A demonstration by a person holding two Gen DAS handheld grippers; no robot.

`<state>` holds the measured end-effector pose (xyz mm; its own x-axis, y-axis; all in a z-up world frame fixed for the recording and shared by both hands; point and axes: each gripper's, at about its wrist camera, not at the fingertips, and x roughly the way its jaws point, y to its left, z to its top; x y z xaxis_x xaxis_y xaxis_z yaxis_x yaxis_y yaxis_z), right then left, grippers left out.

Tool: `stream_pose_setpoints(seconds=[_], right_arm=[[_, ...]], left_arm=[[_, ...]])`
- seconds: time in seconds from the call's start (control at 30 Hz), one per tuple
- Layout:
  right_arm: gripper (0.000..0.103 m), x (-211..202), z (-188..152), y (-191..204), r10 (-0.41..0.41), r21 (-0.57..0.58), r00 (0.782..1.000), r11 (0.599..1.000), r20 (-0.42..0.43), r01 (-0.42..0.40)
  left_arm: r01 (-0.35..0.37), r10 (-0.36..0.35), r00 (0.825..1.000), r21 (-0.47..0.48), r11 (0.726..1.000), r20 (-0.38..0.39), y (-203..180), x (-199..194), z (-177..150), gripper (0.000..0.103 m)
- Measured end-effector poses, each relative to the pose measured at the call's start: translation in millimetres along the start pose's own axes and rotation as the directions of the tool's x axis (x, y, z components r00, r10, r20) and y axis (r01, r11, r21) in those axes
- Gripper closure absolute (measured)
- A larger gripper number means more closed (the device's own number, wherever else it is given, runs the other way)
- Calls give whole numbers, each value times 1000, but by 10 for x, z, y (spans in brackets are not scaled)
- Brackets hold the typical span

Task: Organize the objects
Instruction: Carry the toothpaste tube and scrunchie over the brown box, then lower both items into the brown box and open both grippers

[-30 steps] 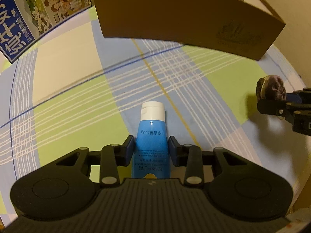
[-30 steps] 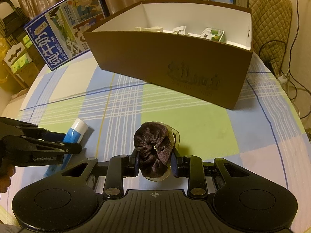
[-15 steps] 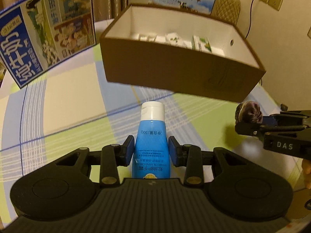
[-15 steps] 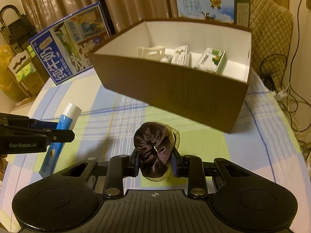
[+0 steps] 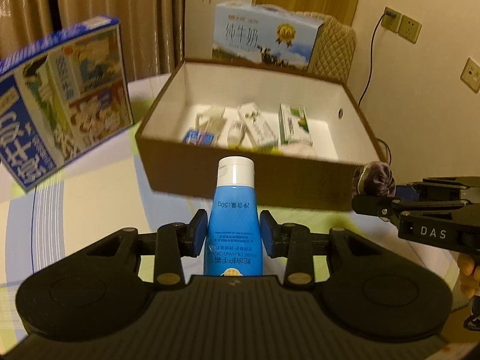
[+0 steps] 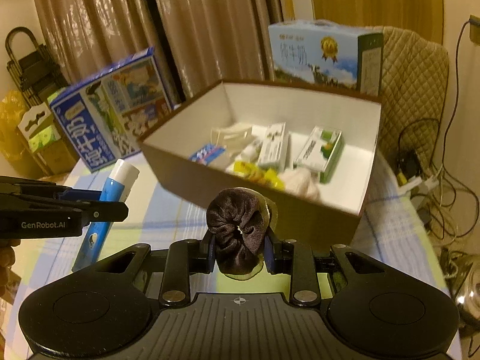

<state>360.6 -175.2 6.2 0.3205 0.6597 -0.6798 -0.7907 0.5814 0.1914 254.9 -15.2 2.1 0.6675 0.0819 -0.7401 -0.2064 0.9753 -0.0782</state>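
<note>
Blue tube [image 5: 232, 225] points cap-first toward box [image 5: 258, 177].

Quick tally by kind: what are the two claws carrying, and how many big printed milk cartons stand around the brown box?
Blue hand-cream tube with white cap, in left claw: 1
Dark brown velvet scrunchie, in right claw: 1
Large printed milk cartons: 2
Total: 4

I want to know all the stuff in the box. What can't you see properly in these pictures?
- Box bottom, left wrist view: its near wall hides the lowest things.
- Yellow packets, right wrist view: blurred, print unreadable.
- Blue tube bottom end, left wrist view: hidden behind the left gripper.
- Scrunchie back, right wrist view: hidden inside the right gripper.
</note>
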Motion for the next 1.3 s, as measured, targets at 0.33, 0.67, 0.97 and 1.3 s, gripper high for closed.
stream_pose_setpoints(seconds=[0.33,0.67,0.97,1.3], right_arm=[[75,84,481,-190,-9,-9,998,1000,63,9],[75,418,814,-460,-36,-14,999,999,41,36],[75,711,952,-718,-48,1,999,999,10,48],[75,1034,988,-815,-35,23,998,999,-55,36]], left_arm=[[3,-6,997,30,1000,75,-98,171,614,70],[-19,12,995,62,998,96,-239,609,1155,70],[-32,29,999,81,996,34,-290,1088,1289,70],[-38,44,995,71,997,-84,-185,1641,1298,70]])
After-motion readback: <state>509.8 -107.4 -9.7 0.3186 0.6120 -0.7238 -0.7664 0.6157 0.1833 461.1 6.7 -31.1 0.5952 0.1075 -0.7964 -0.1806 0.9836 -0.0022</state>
